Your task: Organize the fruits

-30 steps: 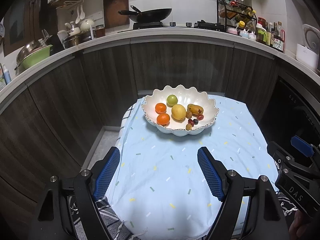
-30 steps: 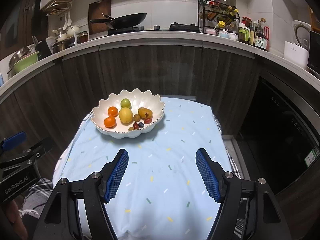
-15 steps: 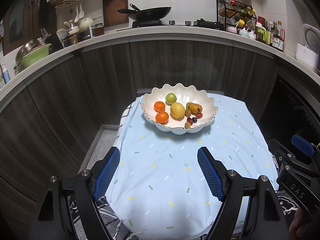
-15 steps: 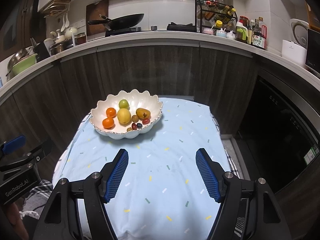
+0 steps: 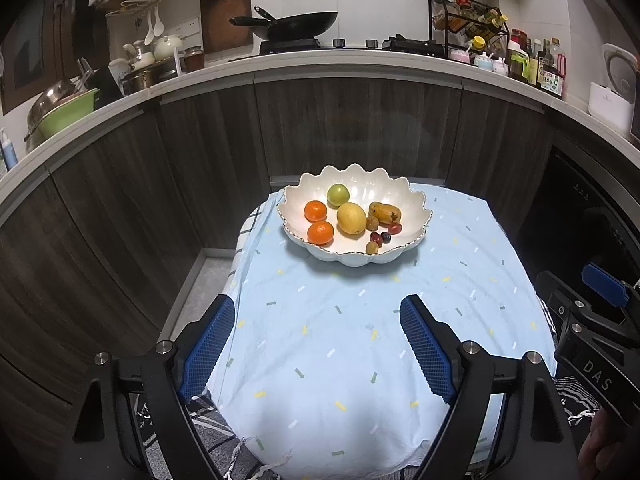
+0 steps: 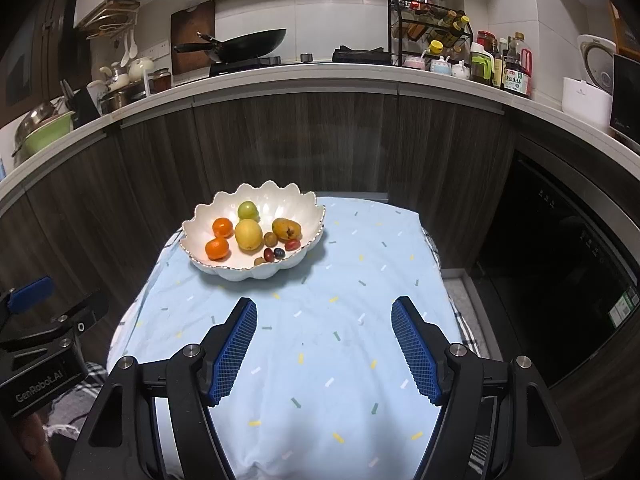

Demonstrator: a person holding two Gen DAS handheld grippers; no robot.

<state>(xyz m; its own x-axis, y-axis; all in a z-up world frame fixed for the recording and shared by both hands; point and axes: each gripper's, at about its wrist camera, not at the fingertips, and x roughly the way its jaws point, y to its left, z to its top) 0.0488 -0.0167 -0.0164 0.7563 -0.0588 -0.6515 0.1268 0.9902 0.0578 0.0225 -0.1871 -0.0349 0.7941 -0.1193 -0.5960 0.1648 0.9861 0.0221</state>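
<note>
Scalloped white bowl [image 5: 416,200] seen at far end of blue tablecloth [image 5: 340,360], fruits [image 5: 351,218] all inside. Left gripper [image 5: 316,312] held at near end, jaws opening, nothing between. Right gripper [image 6: 324,312] alongside, jaws apart, empty. Both well apart from bowl.

A small worktop [image 5: 280,360] stands in front of the dark kitchen cabinets, covered by a pale blue cloth [image 5: 352,344] flecked with little coloured dashes. A checked cloth [image 5: 216,432] peeks out beneath it at the edges. At the far end sits a white scalloped bowl [image 5: 400,196] of fruit, directly on the blue cloth.
</note>
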